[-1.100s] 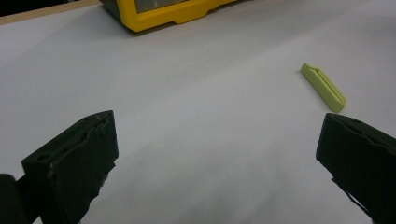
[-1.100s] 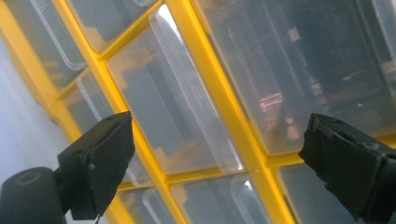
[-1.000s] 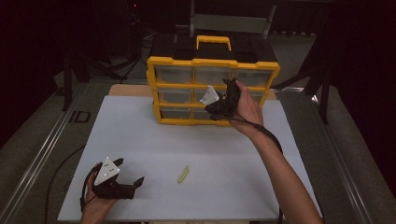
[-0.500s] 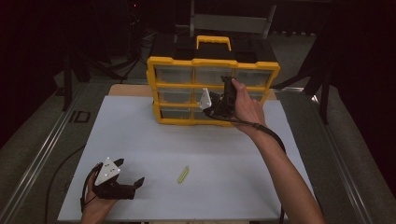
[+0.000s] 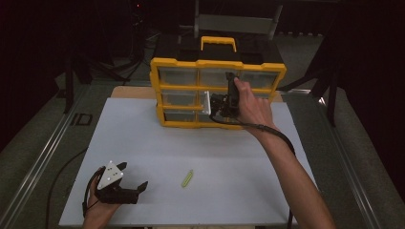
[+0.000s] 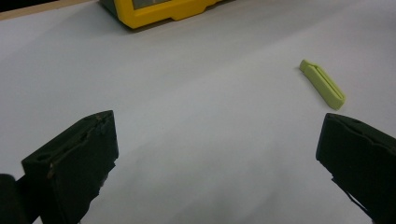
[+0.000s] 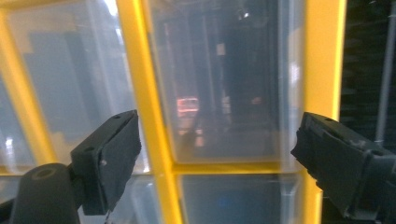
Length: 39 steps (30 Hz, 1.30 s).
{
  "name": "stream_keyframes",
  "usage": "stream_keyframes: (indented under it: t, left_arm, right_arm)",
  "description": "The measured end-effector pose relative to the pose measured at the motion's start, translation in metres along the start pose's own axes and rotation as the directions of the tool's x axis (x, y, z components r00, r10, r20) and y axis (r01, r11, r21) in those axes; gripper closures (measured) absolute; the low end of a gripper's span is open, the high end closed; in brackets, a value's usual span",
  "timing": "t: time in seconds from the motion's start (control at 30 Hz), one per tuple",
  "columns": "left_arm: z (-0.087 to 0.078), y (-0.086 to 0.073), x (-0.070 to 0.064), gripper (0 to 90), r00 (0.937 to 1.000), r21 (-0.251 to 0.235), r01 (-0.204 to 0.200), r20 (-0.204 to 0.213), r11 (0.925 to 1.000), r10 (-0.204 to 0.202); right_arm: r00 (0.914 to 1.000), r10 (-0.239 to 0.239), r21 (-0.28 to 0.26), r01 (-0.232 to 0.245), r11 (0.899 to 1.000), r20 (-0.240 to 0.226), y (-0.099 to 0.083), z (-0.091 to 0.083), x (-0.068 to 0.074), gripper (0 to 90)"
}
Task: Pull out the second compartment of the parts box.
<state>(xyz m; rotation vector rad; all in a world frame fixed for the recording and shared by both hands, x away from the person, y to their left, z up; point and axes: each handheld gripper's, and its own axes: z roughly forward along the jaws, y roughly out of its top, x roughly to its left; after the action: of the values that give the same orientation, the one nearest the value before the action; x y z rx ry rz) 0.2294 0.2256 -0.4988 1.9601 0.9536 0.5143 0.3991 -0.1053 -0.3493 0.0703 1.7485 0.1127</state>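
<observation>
A yellow organiser cabinet point(image 5: 217, 63) with clear drawers and a yellow handle stands at the back of the white table. My right gripper point(image 5: 228, 93) is held up against its front, turned on its side. In the right gripper view this gripper point(image 7: 215, 149) is open, its jaws spread across a clear drawer point(image 7: 224, 79) and the yellow frame point(image 7: 140, 93), with nothing between them. My left gripper point(image 5: 133, 175) rests low at the table's front left, open and empty. A small lime-green clip point(image 5: 186, 178) lies on the table to its right, and the left gripper view shows the clip point(image 6: 322, 84) ahead of that jaw.
The white table top point(image 5: 143, 138) spreads between the cabinet and the front edge. The cabinet's yellow base point(image 6: 159, 9) shows at the top of the left gripper view. Metal rails point(image 5: 43, 157) run along both sides of the table, and dark stands are behind it.
My right gripper has rolled onto its side and edged closer to the cabinet's drawers. The left gripper and the green clip have stayed put.
</observation>
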Motion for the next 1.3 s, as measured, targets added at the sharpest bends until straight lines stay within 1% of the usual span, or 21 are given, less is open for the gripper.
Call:
stream_keyframes:
  t: [0.07,0.1,0.13,0.2,0.23,0.3,0.33,0.4,0.5,0.63,0.7,0.8,0.9,1.03,1.07,1.13,1.23,1.3]
  left_arm:
    - [0.0,0.0,0.0,0.0,1.0,0.0,0.0,0.0,1.0,0.0]
    - [0.0,0.0,0.0,0.0,1.0,0.0,0.001,0.0,1.0,-0.001]
    - [0.0,0.0,0.0,0.0,1.0,0.001,0.0,0.0,1.0,0.0]
    - [0.0,0.0,0.0,0.1,1.0,0.001,0.001,0.0,1.0,-0.001]
    - [0.0,0.0,0.0,0.0,1.0,0.001,0.001,0.001,1.0,-0.001]
    - [0.0,0.0,0.0,0.0,1.0,0.002,0.001,0.0,1.0,-0.001]
    - [0.0,0.0,0.0,0.0,1.0,0.002,0.001,-0.001,1.0,-0.001]
    - [0.0,0.0,0.0,0.1,1.0,0.003,0.002,0.001,1.0,-0.002]
    - [0.001,0.0,0.0,0.0,1.0,0.004,0.001,0.001,1.0,-0.001]
    - [0.001,0.0,0.0,0.0,1.0,0.007,-0.001,0.004,1.0,0.001]
    - [0.001,0.0,0.0,0.0,1.0,0.007,0.0,0.004,1.0,0.0]
    - [0.0,0.0,0.0,0.1,1.0,0.004,0.001,0.003,1.0,-0.001]
    - [0.0,0.0,0.0,0.0,1.0,0.004,0.003,0.004,1.0,-0.003]
    - [0.0,0.0,0.0,0.1,1.0,0.003,0.003,0.005,1.0,-0.003]
    - [0.0,0.0,0.0,0.0,1.0,0.003,0.003,0.005,1.0,-0.003]
    - [0.0,0.0,0.0,0.0,1.0,0.003,0.003,0.004,1.0,-0.003]
    - [0.0,0.0,0.0,0.0,1.0,0.003,0.004,0.005,1.0,-0.004]
    - [0.0,-0.001,0.0,0.0,1.0,0.002,0.005,0.006,1.0,-0.005]
  right_arm:
    - [0.9997,-0.011,-0.001,0.011,1.0,0.022,0.001,0.0,-0.002,14.6]
    - [0.9986,-0.025,0.0,0.025,1.0,0.048,0.002,0.002,-0.005,14.6]
    - [0.9986,-0.025,0.0,0.025,1.0,0.048,0.002,0.002,-0.005,14.6]
    - [0.997,-0.031,0.003,0.031,1.0,0.07,0.002,0.003,-0.006,15.2]
    - [0.9965,-0.036,0.013,0.035,0.999,0.075,0.003,0.003,-0.007,15.6]
    - [0.9934,-0.051,0.027,0.048,0.998,0.103,0.004,0.006,-0.01,17.3]
    - [0.9934,-0.051,0.027,0.048,0.998,0.103,0.004,0.006,-0.01,17.3]
    - [0.992,-0.054,0.035,0.05,0.998,0.114,0.004,0.008,-0.011,21.2]
    - [0.9873,-0.077,0.05,0.071,0.996,0.139,0.005,0.01,-0.012,27.0]
    - [0.9788,-0.093,0.051,0.085,0.995,0.183,0.004,0.01,-0.012,40.4]
    - [0.9732,-0.099,0.041,0.092,0.995,0.208,0.003,0.011,-0.012,46.5]
    - [0.9677,-0.11,0.046,0.102,0.994,0.227,0.002,0.012,-0.012,51.0]
    - [0.9657,-0.111,0.038,0.105,0.994,0.235,0.002,0.012,-0.011,54.9]
    - [0.9568,-0.128,0.036,0.122,0.992,0.261,0.003,0.013,-0.01,59.2]
    - [0.9533,-0.13,0.036,0.125,0.992,0.273,0.003,0.013,-0.01,59.4]
    - [0.9508,-0.14,0.037,0.135,0.99,0.276,0.003,0.013,-0.009,60.0]
    - [0.9442,-0.152,0.035,0.148,0.988,0.292,0.002,0.013,-0.007,61.5]
    - [0.9443,-0.148,0.034,0.145,0.989,0.294,0.001,0.013,-0.006,61.8]
